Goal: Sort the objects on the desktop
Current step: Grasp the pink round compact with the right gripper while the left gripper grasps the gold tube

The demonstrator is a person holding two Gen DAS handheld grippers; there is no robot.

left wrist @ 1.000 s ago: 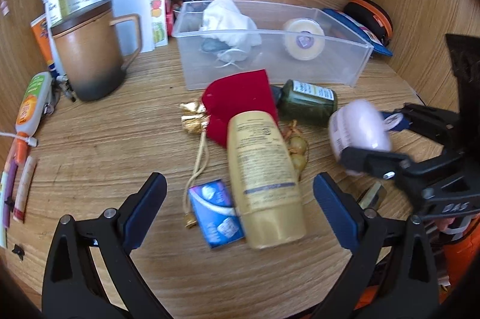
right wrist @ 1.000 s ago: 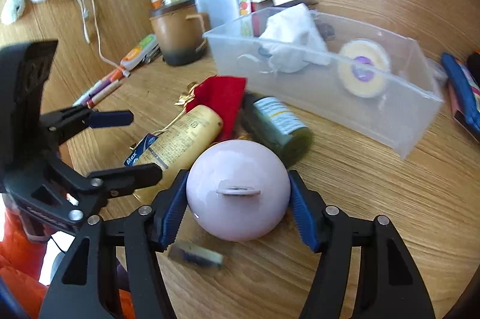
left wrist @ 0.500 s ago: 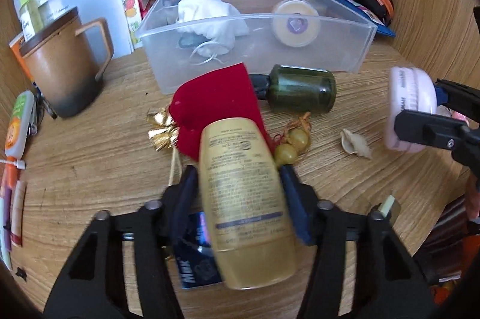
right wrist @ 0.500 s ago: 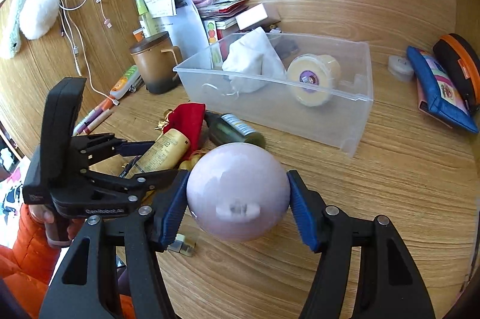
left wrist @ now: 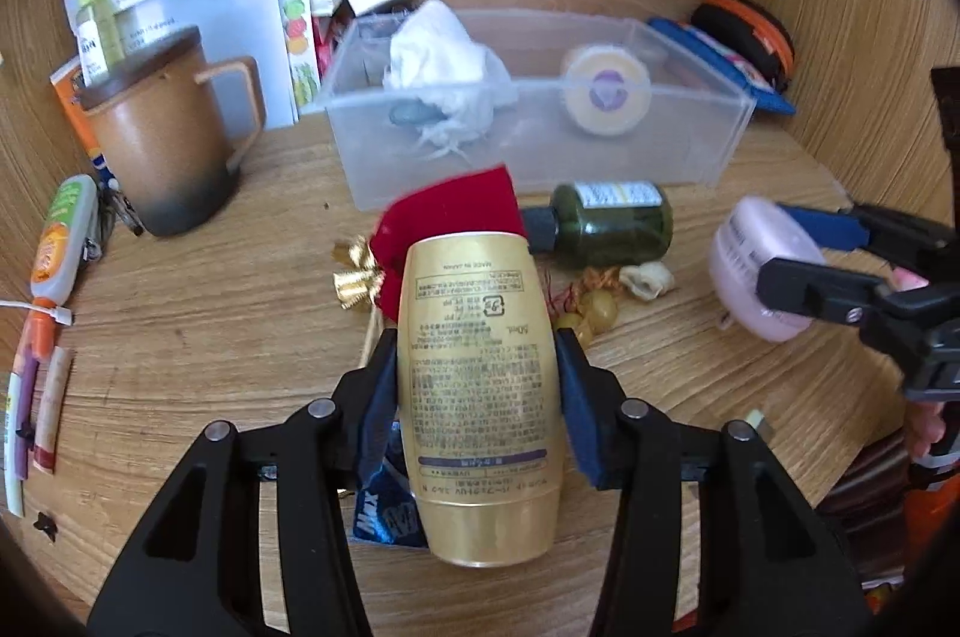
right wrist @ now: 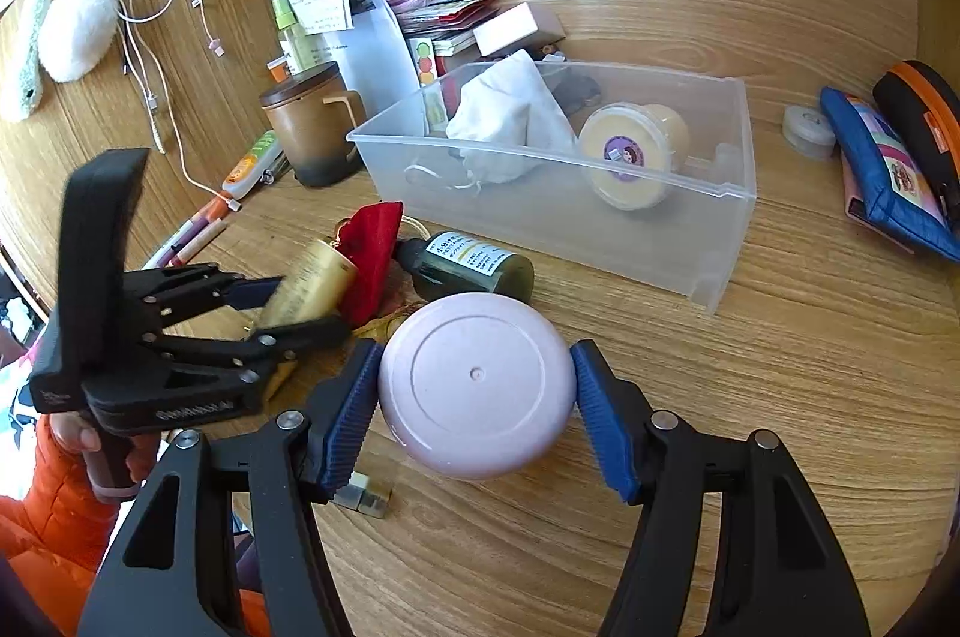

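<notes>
Both our claws are loaded. Our left claw [left wrist: 478,385] grips a gold bottle [left wrist: 480,397] across its middle, cap end toward us, lifted over the wooden table [left wrist: 180,325]. Our right claw [right wrist: 474,391] holds a round pink case [right wrist: 474,385] by its sides, flat face toward the camera.

The clear plastic bin [right wrist: 690,241] sits at about 12 o'clock from the left claw and 1 o'clock from the right. It already holds a white cloth bag [right wrist: 504,127] and a cream tub [right wrist: 630,157].

We judge the step to be carrying both items to the bin. To do it well, we would raise each above the near rim, aim for the free floor between bag and tub, and lower one at a time so the claws do not collide.

A red pouch [left wrist: 456,211] and a green bottle [left wrist: 606,223] still lie on the table before the bin. The left claw points level and forward; the right tilts slightly down.
</notes>
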